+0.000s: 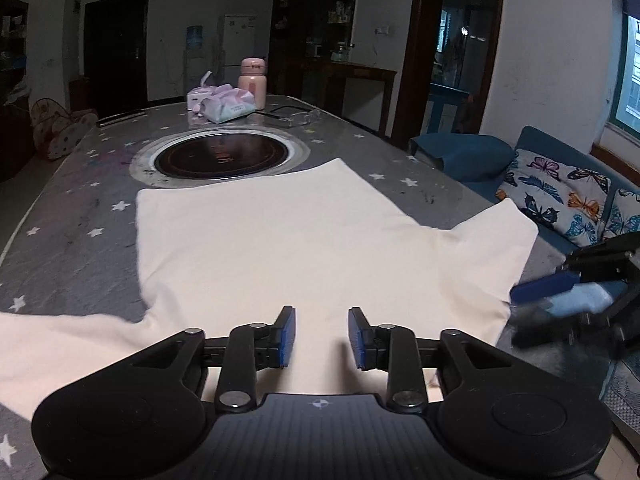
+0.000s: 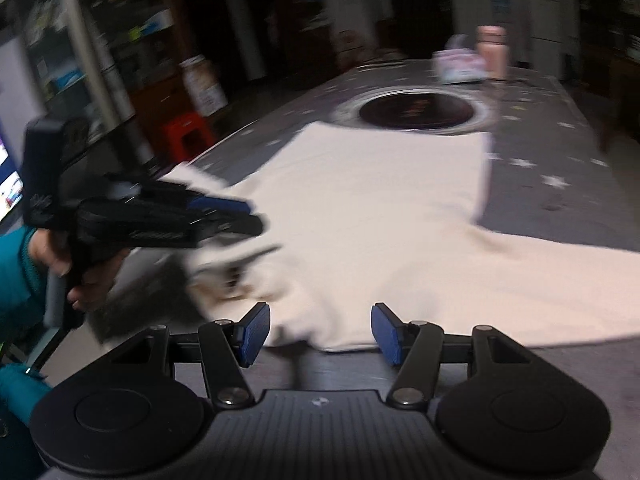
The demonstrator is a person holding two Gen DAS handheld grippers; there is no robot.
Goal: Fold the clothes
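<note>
A cream T-shirt (image 1: 280,236) lies flat on the grey star-patterned table (image 1: 72,216), sleeves spread to both sides. My left gripper (image 1: 322,338) is open and empty, hovering over the shirt's near middle. My right gripper (image 2: 318,334) is open and empty at the shirt's near edge (image 2: 360,208). The right gripper also shows blurred at the right edge of the left wrist view (image 1: 560,284), beside the right sleeve. The left gripper shows in the right wrist view (image 2: 224,212) over the shirt's left side, held by a hand.
A round black hotplate (image 1: 218,156) is set in the table beyond the shirt. A pink bottle (image 1: 253,80) and tissue packs (image 1: 224,104) stand at the far end. A blue sofa with butterfly cushions (image 1: 560,188) lies to the right.
</note>
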